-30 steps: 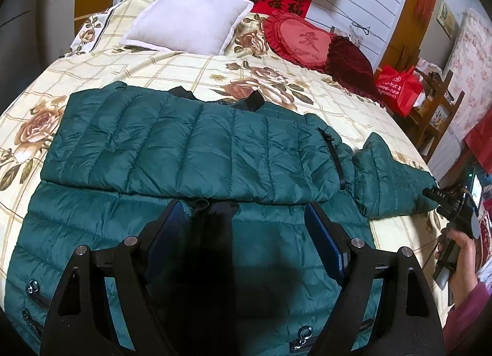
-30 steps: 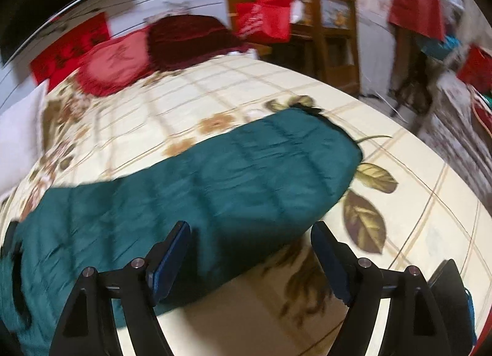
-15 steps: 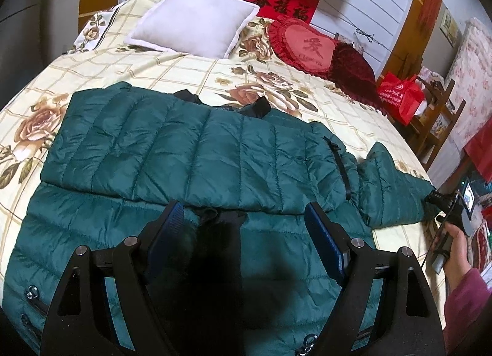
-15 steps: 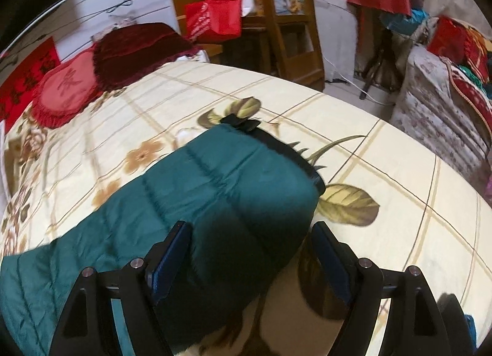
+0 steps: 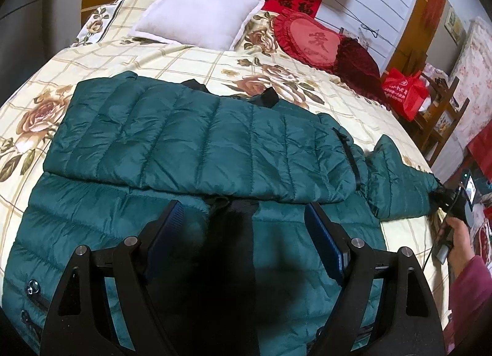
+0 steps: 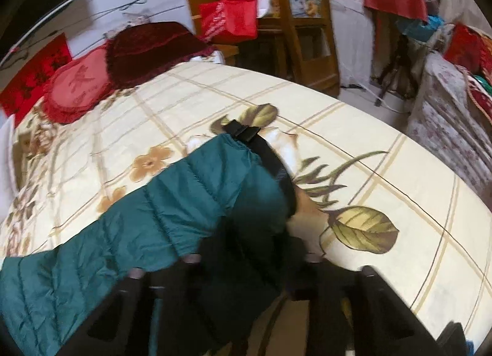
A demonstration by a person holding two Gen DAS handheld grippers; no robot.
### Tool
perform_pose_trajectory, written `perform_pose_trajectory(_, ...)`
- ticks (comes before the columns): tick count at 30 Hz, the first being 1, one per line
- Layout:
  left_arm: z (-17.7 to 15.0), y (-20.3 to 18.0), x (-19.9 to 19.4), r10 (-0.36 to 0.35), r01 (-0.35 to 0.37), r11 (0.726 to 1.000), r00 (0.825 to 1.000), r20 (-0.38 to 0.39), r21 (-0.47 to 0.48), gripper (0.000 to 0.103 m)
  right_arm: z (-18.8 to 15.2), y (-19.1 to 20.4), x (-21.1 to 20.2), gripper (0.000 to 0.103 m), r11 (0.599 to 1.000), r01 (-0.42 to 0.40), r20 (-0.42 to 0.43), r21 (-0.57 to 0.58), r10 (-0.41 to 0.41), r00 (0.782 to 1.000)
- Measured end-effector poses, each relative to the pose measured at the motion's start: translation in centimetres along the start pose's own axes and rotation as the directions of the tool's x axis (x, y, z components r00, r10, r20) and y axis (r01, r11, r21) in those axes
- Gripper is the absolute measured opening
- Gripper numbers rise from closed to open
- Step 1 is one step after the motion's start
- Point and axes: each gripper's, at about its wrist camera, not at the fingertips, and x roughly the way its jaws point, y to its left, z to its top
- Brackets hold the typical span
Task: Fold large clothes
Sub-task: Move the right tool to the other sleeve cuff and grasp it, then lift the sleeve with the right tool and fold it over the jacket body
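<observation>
A dark green quilted jacket [image 5: 200, 140] lies spread on the floral bed sheet [image 5: 184, 60], one sleeve folded across its chest. My left gripper [image 5: 243, 206] hovers open over the jacket's lower body, with nothing between its fingers. The other sleeve [image 5: 396, 183] stretches to the right. At its end a hand holds my right gripper [image 5: 449, 199]. In the right wrist view the right gripper [image 6: 252, 257] is closing its jaws on the green sleeve [image 6: 200, 202] just behind the black cuff [image 6: 276, 171], and fabric fills the gap between the fingers.
A white pillow [image 5: 200, 23], a red heart cushion [image 5: 310, 39] and a dark red cushion [image 5: 356, 60] lie at the head of the bed. Past the bed's right edge stand a red bag [image 6: 233, 20] and a wooden shelf [image 6: 307, 33].
My right gripper slid in over the end of the sleeve and its wide jaws came together on the fabric. The left gripper stayed open in place.
</observation>
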Motion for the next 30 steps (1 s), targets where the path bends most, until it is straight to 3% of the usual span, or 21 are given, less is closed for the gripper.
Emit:
perform_pose_trajectory(6, -0.1, 1.2, -0.7, 0.008, -0.008, 1.0, 1.0, 0.002, -0.02, 0.081, 0.1, 0.5, -5.1, 0.012, 0.981, -0.19, 0.073, -0.045, 0.193, 0.978)
perform_pose_trajectory(13, 0.3, 2.4, -2.2, 0.007, -0.006, 0.999, 1.0, 0.025, -0.051, 0.081, -0.3, 5.9, -12.8, 0.011, 0.893, -0.41, 0.102, -0.187, 0.432, 0.896)
perform_pose_trajectory(18, 0.9, 3.4, -3.8, 0.027, -0.024, 0.999, 0.998, 0.048, -0.049, 0.081, -2.3, 12.2, -17.5, 0.01, 0.801, -0.512, 0.048, -0.31, 0.551, 0.833)
perform_pose_trajectory(21, 1.2, 4.5, -4.4, 0.036, -0.033, 0.998, 0.998, 0.053, -0.062, 0.081, -4.5, 16.4, -20.0, 0.01, 0.726, -0.577, -0.016, -0.375, 0.617, 0.787)
perform_pose_trajectory(24, 1.3, 5.7, -4.9, 0.046, -0.04, 0.996, 0.997, 0.061, -0.084, 0.081, -7.1, 20.8, -21.6, 0.01, 0.666, -0.608, -0.08, -0.433, 0.643, 0.761)
perform_pose_trajectory(30, 1.2, 8.3, -5.2, 0.062, -0.055, 0.99, 0.997, 0.046, -0.132, 0.081, -13.0, 30.0, -22.8, 0.01, 0.53, -0.692, -0.225, -0.491, 0.69, 0.688)
